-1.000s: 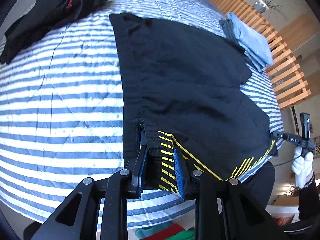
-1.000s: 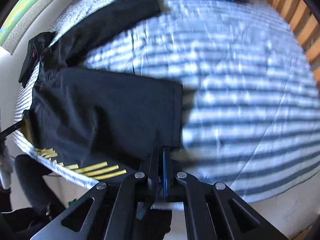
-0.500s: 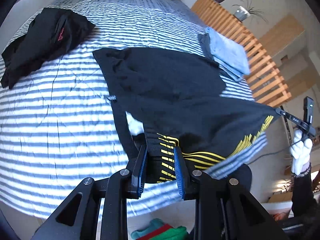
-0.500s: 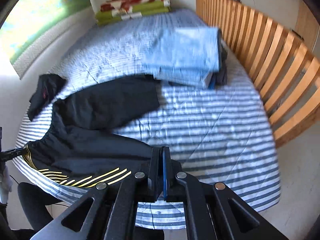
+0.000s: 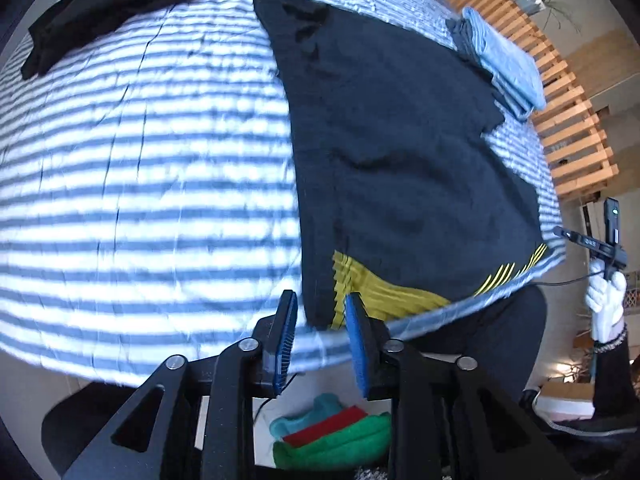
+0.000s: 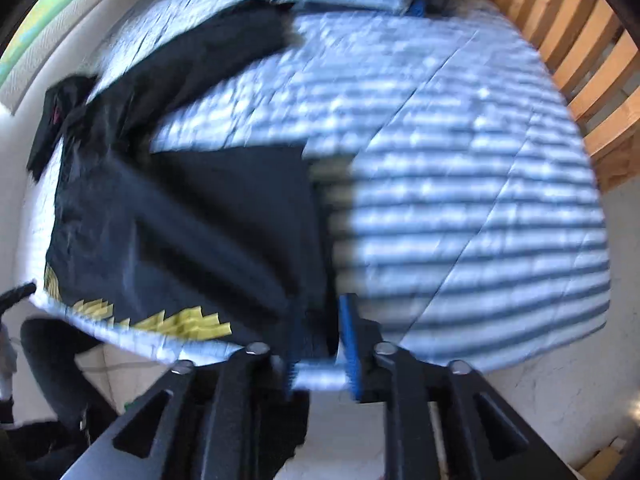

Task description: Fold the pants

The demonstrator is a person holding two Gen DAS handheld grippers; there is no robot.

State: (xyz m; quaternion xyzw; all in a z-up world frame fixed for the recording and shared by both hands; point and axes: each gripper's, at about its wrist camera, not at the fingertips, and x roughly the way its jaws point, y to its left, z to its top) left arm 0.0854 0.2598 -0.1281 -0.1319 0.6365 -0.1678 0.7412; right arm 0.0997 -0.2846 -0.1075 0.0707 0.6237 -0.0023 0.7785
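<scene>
Two grippers, both open at the near edge of the bed (image 5: 132,184). The black pants (image 5: 400,152) lie spread flat on the striped quilt, their yellow-striped end at the bed's near edge and the far end running toward the stack of folded blue garments (image 5: 506,56) by the wooden slat headboard (image 5: 568,92).

Handling, my judgement: thin, soft, light fabric that will drape and crease rather than hold shape. It may slide on the quilt if dragged, so I would pinch it at the corners or along a seam at the yellow-striped edge, one corner per gripper.

The left gripper (image 5: 320,338) has its blue fingers (image 5: 286,332) spread, straddling the near left corner of the pants but not pinching it. The right gripper (image 6: 320,344) sits low at the opposite corner, fingers apart and empty as far as the blur lets me tell. In the left view, a white-gloved hand (image 5: 606,294) holds it beyond the bed's edge. Both point forward across the bed.
</scene>
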